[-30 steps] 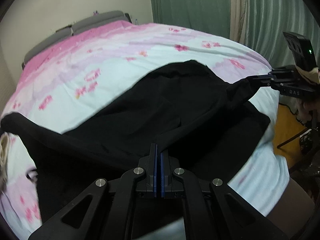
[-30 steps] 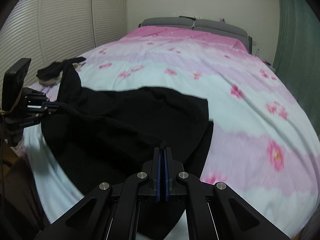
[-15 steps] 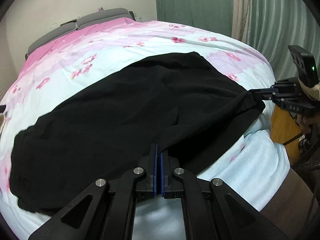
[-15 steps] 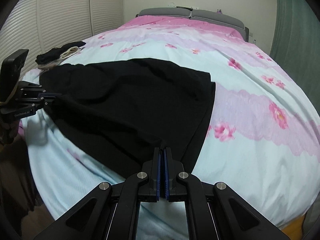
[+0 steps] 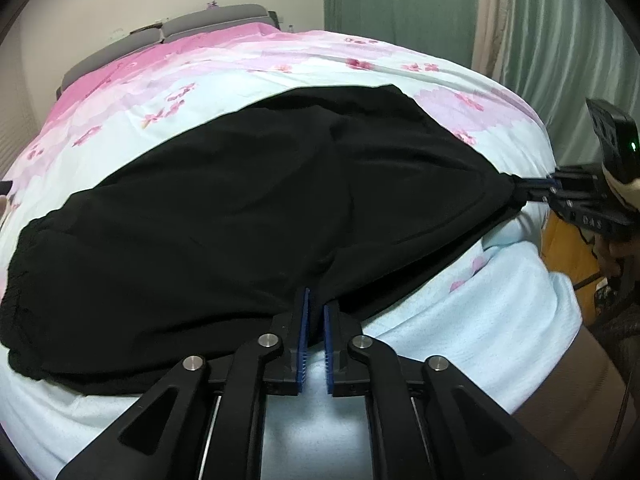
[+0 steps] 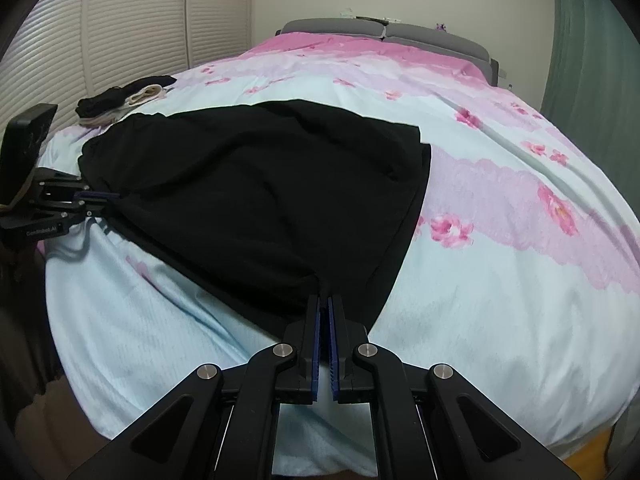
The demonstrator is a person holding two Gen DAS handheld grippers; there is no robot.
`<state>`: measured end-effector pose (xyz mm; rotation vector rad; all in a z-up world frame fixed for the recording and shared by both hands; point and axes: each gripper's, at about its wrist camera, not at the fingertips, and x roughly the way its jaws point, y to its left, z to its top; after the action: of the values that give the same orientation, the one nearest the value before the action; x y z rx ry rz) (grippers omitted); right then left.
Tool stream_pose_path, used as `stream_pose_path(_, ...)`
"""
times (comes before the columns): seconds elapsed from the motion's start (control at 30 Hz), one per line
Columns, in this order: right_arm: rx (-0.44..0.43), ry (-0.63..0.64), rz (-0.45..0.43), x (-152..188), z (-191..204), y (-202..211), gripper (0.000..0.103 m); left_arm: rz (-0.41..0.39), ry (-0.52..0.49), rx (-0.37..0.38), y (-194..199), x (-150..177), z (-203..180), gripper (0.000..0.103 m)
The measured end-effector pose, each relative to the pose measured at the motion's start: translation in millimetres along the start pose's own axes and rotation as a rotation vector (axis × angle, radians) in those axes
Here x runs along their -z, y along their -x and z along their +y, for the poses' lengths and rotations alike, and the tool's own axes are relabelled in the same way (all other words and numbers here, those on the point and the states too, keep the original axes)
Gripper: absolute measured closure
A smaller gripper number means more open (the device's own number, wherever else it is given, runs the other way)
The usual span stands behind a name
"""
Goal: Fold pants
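Black pants lie spread flat on the bed near its foot edge; they also show in the right wrist view. My left gripper has its jaws slightly apart, with the near edge of the pants still between the tips. It shows at the left of the right wrist view. My right gripper is shut on the pants' near edge at the other end. It shows at the right of the left wrist view, pinching a bunched corner.
The bed has a pink and pale blue flowered cover and a grey headboard. A small pile of dark and beige clothes lies at the bed's left edge. Green curtains hang beyond. Wooden floor shows beside the bed.
The pants came down from a lifted, billowing state and now lie flat on the bed. Both grippers lowered toward the foot edge. The left jaws have parted a little.
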<state>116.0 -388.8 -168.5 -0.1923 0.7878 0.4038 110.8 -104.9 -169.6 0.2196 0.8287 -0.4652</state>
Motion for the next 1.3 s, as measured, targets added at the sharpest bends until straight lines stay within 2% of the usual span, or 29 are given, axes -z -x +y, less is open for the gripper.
stream_pose_path(0.03, -0.005, -0.008, -0.001, 0, 0, 3, 0.096, -0.009, 0.003, 0.003, 5, -1, -1, 0.08)
stream_pose_path(0.07, -0.01, -0.014, -0.005, 0, 1, 8, 0.088, -0.013, 0.004, 0.0, 9, -2, -2, 0.073)
stream_pose_path(0.1, -0.007, -0.017, -0.007, 1, 1, 11, 0.076, -0.02, 0.002, -0.011, 15, -3, -4, 0.058)
stream_pose_path(0.13, 0.002, -0.022, -0.011, 1, 1, 16, 0.068, -0.026, 0.003, -0.018, 20, -4, -6, 0.048)
stream_pose_path(0.17, 0.007, -0.025, -0.017, 2, 2, 21, 0.057, -0.035, 0.006, -0.016, 25, -6, -7, 0.047)
stream_pose_path(0.2, 0.011, -0.029, -0.025, 1, 3, 28, 0.056, -0.042, 0.006, -0.008, 30, -9, -8, 0.047)
stream_pose_path(0.33, 0.011, -0.086, -0.042, -2, 0, 45, 0.056, -0.06, -0.031, 0.018, 40, -33, -12, 0.047)
stream_pose_path(0.47, -0.017, -0.255, -0.033, -12, -9, 48, 0.056, -0.073, -0.136, 0.093, 29, -83, -12, 0.047)
stream_pose_path(0.6, -0.047, -0.435, -0.002, -16, -18, 40, 0.056, -0.051, -0.348, 0.209, -5, -151, -23, 0.048)
stream_pose_path(0.67, -0.035, -0.495, -0.003, -14, -21, 38, 0.056, -0.03, -0.414, 0.27, -28, -182, -27, 0.048)
stream_pose_path(0.73, -0.01, -0.574, -0.006, -10, -27, 37, 0.056, 0.009, -0.471, 0.339, -54, -213, -32, 0.048)
stream_pose_path(0.87, 0.061, -0.719, -0.011, -8, -35, 35, 0.056, 0.081, -0.608, 0.431, -100, -256, -54, 0.048)
stream_pose_path(0.93, 0.115, -0.769, -0.019, -10, -34, 37, 0.056, 0.114, -0.644, 0.492, -123, -275, -62, 0.048)
stream_pose_path(1.03, 0.171, -0.843, -0.038, -11, -30, 39, 0.056, 0.164, -0.692, 0.53, -157, -287, -75, 0.053)
stream_pose_path(1.13, 0.232, -0.927, -0.071, -9, -26, 38, 0.056, 0.229, -0.752, 0.544, -182, -283, -85, 0.058)
stream_pose_path(1.3, 0.338, -1.052, -0.103, -5, -19, 33, 0.056, 0.27, -0.747, 0.491, -212, -285, -87, 0.058)
